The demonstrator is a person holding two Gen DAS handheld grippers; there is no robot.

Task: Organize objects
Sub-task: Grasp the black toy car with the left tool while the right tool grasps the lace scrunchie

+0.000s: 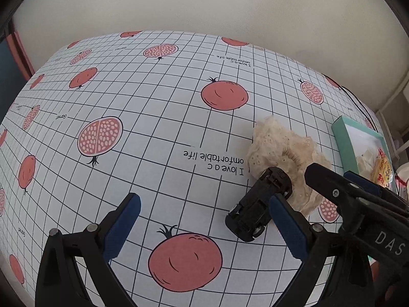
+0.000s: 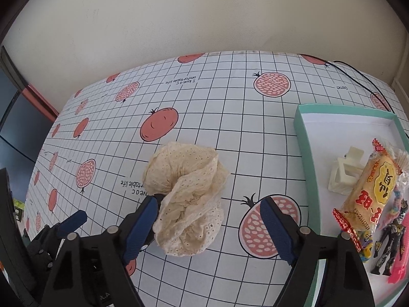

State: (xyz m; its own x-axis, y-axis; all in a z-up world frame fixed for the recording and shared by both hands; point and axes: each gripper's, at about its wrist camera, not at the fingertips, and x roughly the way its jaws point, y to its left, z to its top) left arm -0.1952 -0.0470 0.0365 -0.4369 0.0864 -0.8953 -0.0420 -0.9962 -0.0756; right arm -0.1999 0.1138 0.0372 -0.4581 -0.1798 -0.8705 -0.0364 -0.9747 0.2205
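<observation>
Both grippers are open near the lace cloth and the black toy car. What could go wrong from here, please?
1. The black toy car touches the lace cloth; if the right gripper lifts the cloth, it may drag or roll the car.
2. The cloth is loosely bunched, so the jaws may catch only one fold and it could unravel before reaching the teal box.

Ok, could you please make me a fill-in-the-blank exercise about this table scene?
1. The cloth lies between the open fingers of the ___ gripper.
2. The toy car is ___ in colour.
3. The clip lies inside the box; the car lies ___ it.
Missing words: right; black; outside.
</observation>
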